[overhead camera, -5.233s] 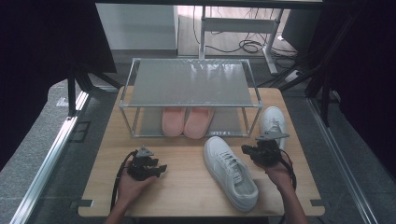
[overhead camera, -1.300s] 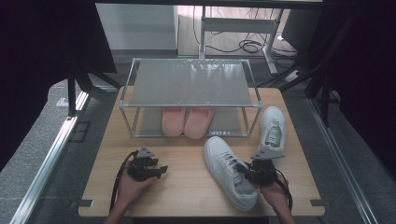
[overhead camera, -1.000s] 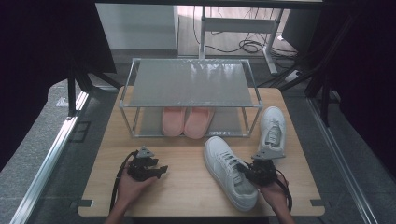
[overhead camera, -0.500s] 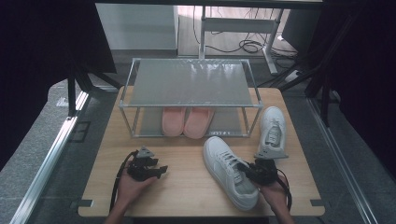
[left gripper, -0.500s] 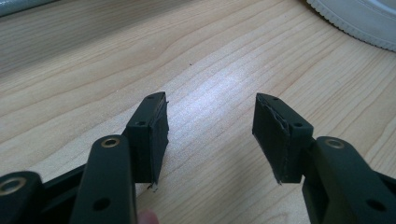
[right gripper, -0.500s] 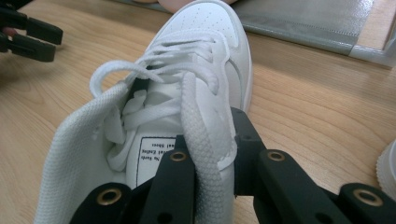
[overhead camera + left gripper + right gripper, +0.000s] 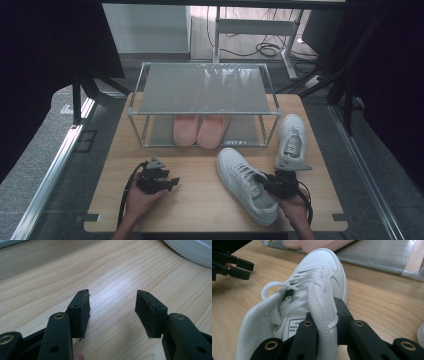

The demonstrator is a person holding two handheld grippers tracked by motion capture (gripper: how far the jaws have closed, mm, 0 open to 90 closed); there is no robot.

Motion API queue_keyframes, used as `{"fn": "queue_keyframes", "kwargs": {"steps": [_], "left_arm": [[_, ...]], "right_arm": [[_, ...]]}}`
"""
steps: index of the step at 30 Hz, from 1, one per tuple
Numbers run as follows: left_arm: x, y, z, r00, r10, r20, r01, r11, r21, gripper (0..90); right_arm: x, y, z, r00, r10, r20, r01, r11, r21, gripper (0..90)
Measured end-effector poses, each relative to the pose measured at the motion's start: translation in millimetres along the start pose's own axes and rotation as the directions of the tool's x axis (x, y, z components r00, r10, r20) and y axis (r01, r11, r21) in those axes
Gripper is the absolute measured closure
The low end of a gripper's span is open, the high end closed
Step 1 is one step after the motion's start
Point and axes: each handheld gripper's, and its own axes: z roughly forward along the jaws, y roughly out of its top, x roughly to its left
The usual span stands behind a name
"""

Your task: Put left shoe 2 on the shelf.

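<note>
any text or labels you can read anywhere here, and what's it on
Insole label inside the white sneaker: a boxed print with a few lines of small dark letters, too small and tilted to read.
Second white sneaker, pink slippers, shoe rack, right gripper, left gripper: no readable text.

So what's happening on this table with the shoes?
A person holds a two-jaw gripper in each hand. The right gripper is clamped on the side wall of a white sneaker lying near the front of the wooden table. The left gripper rests open over bare wood, holding nothing. The other white sneaker sits beside a metal shoe rack, with pink slippers on its lower shelf.
</note>
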Motion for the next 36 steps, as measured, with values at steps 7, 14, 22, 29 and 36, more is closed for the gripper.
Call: {"fn": "queue_keyframes", "kwargs": {"steps": [7,14,22,29,36], "left_arm": [[0.1,-0.1,0.2,1.0,0.001,0.001,-0.001,1.0,0.001,46.1],[0.5,-0.1,0.4,1.0,0.004,-0.002,-0.004,1.0,0.002,46.1],[0.8,-0.3,1.0,1.0,0.004,-0.002,-0.004,1.0,0.005,46.1],[0.1,-0.3,1.3,1.0,0.005,-0.002,-0.005,1.0,0.005,46.1],[0.2,-0.4,0.8,1.0,0.003,0.0,-0.003,1.0,0.004,46.1]], "right_arm": [[1.3,0.4,-1.8,1.0,0.002,-0.005,-0.002,1.0,-0.021,82.2],[2.8,1.3,-4.3,0.9999,-0.009,-0.007,0.008,0.999,-0.037,82.2],[3.6,3.3,-9.5,0.9999,-0.011,-0.009,0.01,0.998,-0.058,82.2],[5.1,5.7,-14.8,0.9999,-0.006,-0.015,0.005,0.996,-0.085,82.3],[6.4,9.5,-20.8,0.9998,-0.006,-0.017,0.004,0.993,-0.119,82.3]]}}
